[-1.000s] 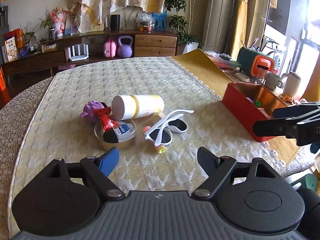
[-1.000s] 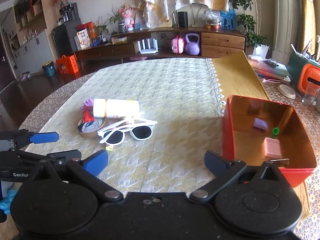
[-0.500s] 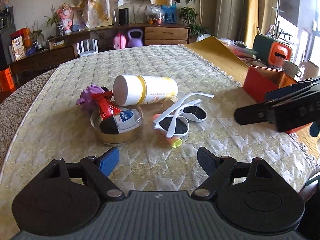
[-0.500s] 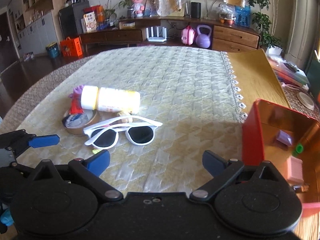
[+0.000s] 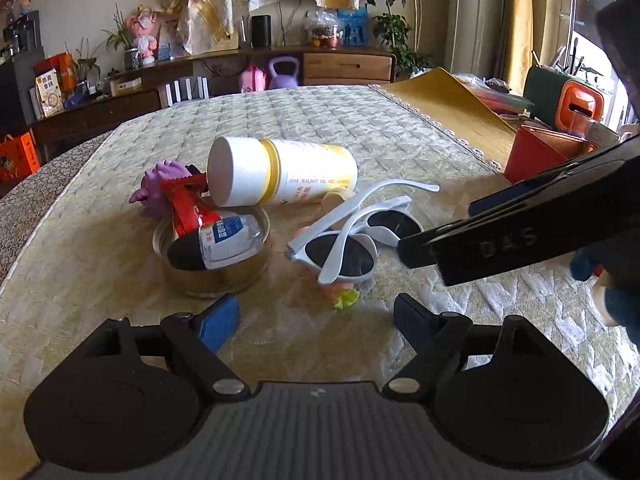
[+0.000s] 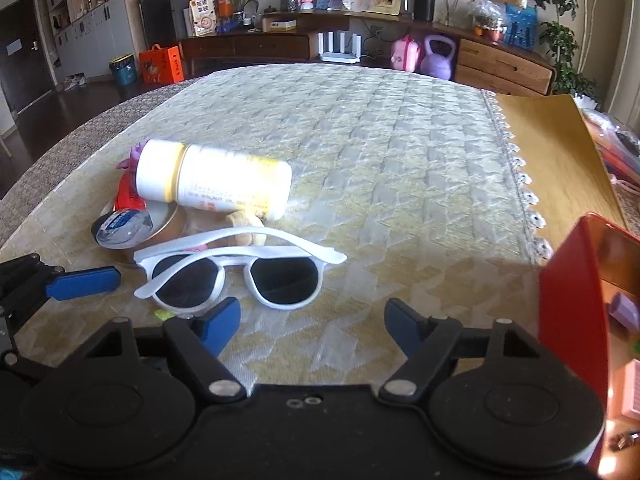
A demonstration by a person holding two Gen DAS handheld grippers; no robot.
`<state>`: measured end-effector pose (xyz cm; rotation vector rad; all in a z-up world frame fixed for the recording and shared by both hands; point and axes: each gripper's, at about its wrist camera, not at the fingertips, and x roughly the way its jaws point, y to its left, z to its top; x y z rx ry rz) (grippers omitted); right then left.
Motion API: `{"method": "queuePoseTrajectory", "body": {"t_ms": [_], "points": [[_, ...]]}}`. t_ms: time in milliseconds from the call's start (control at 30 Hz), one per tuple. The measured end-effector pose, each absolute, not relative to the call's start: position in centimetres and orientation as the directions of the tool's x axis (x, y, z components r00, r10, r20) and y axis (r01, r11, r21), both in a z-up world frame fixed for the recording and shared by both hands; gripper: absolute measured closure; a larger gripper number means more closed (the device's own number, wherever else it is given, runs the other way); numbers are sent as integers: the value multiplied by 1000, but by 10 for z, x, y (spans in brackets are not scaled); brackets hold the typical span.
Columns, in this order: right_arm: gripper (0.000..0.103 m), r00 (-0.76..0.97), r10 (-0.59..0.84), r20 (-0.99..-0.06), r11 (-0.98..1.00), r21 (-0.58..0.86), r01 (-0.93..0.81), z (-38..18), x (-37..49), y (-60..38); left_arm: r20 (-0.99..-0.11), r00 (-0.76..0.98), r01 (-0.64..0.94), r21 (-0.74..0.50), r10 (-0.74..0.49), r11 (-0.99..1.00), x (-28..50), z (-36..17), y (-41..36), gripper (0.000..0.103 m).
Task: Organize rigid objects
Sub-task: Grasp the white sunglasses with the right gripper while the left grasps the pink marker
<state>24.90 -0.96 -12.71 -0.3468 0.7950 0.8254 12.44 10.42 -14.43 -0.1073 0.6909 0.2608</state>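
Observation:
White sunglasses (image 5: 352,236) (image 6: 240,272) lie on the quilted tablecloth (image 5: 360,128), just ahead of both grippers. Behind them a white and yellow bottle (image 5: 280,172) (image 6: 212,180) lies on its side. A round gold tin (image 5: 216,256) (image 6: 132,228) holds a small clear bottle and a red packet. A purple toy (image 5: 160,186) sits behind the tin. My left gripper (image 5: 316,322) is open and empty, near the tin and glasses. My right gripper (image 6: 312,320) is open and empty, right in front of the sunglasses; it shows in the left wrist view (image 5: 440,240).
A red bin (image 6: 576,320) (image 5: 536,152) with small items inside stands at the right by the tablecloth's lace edge. A small yellow-green piece (image 5: 344,298) lies under the glasses. Bare wooden table (image 6: 552,152) lies right of the cloth; a sideboard stands far behind.
Both grippers have moved forward toward the pile. The sunglasses and tin loom larger. The right gripper has swung left, so the red bin slid to its right edge.

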Motion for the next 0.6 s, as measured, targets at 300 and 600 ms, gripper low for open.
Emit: {"method": "queuePoseTrajectory", "body": {"t_ms": [300,600], "points": [[38,416,535,-735,617,4,-787,-132,252,4,-637,738,-284,7,223,959,138,-144,98,32],[55,426,558,-713,615,11,-788,-132,253,8,-634,738,-276,27,230,961,148,-143,98,50]]}}
